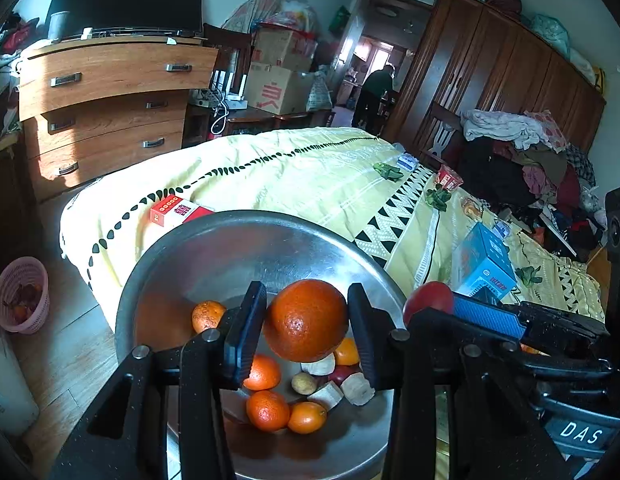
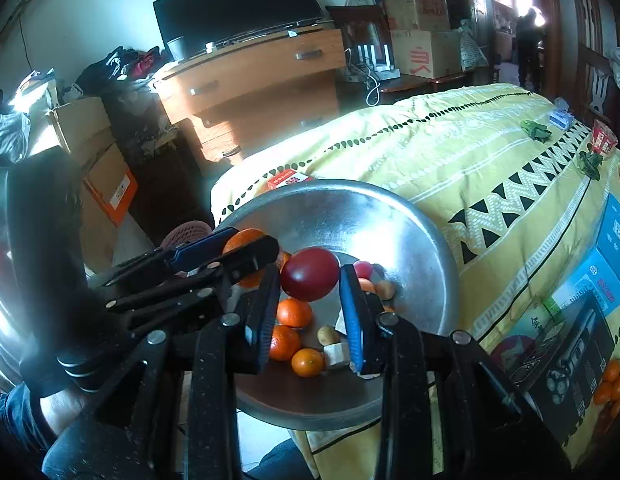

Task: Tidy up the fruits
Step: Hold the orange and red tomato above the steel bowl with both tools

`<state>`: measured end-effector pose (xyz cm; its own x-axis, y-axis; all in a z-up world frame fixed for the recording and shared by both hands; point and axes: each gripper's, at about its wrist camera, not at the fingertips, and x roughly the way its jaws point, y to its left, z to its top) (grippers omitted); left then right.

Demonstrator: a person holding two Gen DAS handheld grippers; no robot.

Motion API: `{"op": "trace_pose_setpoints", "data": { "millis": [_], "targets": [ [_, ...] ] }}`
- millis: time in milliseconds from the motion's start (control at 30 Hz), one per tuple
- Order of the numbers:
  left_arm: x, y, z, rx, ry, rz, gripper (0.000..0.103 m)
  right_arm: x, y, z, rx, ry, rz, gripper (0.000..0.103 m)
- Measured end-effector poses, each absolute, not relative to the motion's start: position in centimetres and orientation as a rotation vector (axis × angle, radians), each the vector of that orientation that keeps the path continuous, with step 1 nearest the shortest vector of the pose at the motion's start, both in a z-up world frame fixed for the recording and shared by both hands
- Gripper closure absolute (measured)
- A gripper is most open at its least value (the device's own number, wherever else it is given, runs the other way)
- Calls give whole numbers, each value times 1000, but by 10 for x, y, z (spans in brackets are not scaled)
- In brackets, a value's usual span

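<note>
A large orange (image 1: 306, 320) hangs over the steel bowl (image 1: 214, 252), with my left gripper (image 1: 308, 322) shut on it. Inside the bowl lie several small oranges (image 1: 268, 410), a small potato (image 1: 304, 383) and pale cut pieces (image 1: 357, 388). My right gripper (image 2: 310, 280) is shut on a dark red apple (image 2: 310, 274), also above the bowl (image 2: 389, 220). The right gripper and its apple (image 1: 428, 300) show at the bowl's right rim in the left wrist view. The left gripper with its orange (image 2: 246, 240) appears to the left in the right wrist view.
The bowl sits at the near edge of a bed with a yellow patterned cover (image 1: 310, 176). A red box (image 1: 178, 210) lies behind the bowl, a blue box (image 1: 485, 264) to its right. A pink basket (image 1: 22, 294) stands on the floor at left, beside a wooden dresser (image 1: 106, 112).
</note>
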<state>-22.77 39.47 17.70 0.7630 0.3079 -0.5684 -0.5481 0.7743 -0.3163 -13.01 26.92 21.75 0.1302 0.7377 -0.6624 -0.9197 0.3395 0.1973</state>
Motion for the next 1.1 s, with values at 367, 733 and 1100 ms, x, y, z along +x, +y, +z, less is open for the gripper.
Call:
{"op": "trace_pose_setpoints", "data": {
  "millis": [367,733,1100],
  "targets": [
    [-232,399,170,-527,526,493,60,-127,277,211,-296,785,1199,73],
    [-231,404,161,-548,543,495,60,-127,283,206,-304,796,1194,73],
    [-228,404,153,-556,564,493,60,-124,285,199,-303,821,1188,72]
  ]
}}
